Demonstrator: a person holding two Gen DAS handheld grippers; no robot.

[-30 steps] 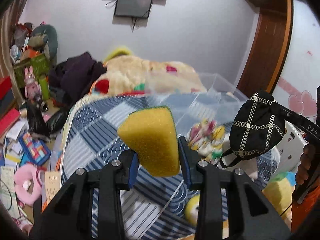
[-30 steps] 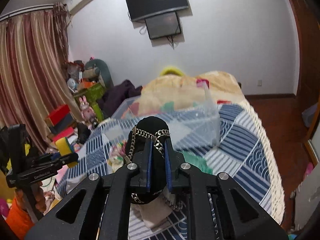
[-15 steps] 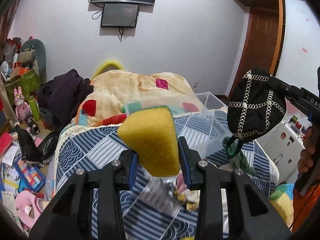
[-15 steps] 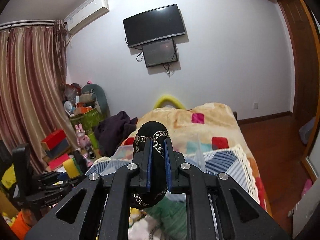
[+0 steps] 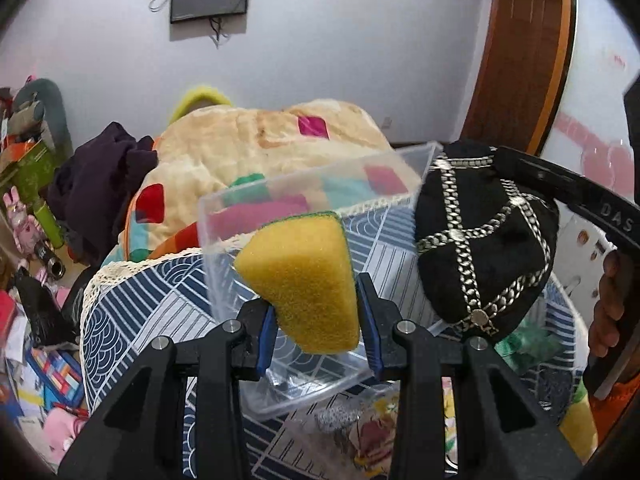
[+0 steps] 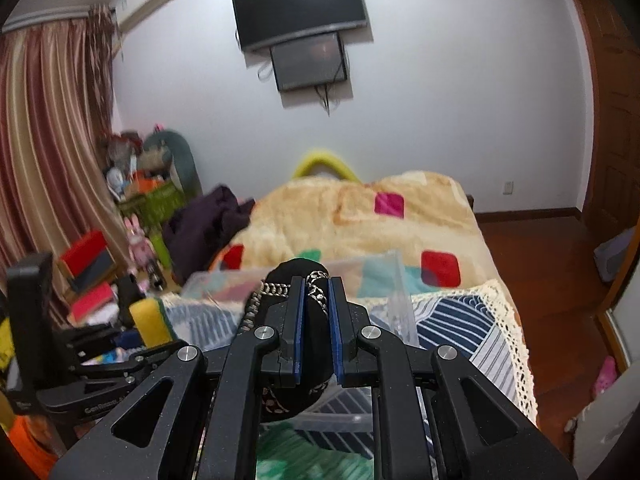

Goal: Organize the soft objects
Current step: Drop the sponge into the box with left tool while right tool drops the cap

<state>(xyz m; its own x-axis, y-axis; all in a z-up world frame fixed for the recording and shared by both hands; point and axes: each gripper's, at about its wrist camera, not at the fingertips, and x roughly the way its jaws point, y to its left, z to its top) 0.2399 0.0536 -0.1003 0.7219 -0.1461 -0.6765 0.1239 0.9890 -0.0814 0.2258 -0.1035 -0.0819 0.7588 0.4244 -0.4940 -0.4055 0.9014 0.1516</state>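
Note:
My left gripper [image 5: 318,320] is shut on a yellow sponge [image 5: 304,280] with a green scrub edge, held above a clear plastic bin [image 5: 280,216] on the blue patterned bedspread [image 5: 160,304]. My right gripper [image 6: 316,328] is shut on a black pouch with silver chains [image 6: 300,276], also above the bin [image 6: 384,264]. The pouch [image 5: 484,248] hangs just right of the sponge in the left wrist view. The left gripper with its sponge [image 6: 150,320] shows at the lower left of the right wrist view.
A beige blanket with coloured squares [image 6: 360,216] and dark clothes [image 6: 204,224] lie beyond the bin. Green cloth [image 5: 528,344] and a printed soft item [image 5: 372,436] lie on the bed near me. Toys and boxes [image 6: 88,264] crowd the floor on the left. A wooden door [image 5: 524,48] is right.
Both grippers have tilted down and moved forward. The clear bin now sits directly under and behind the sponge and the pouch. Both grips are unchanged.

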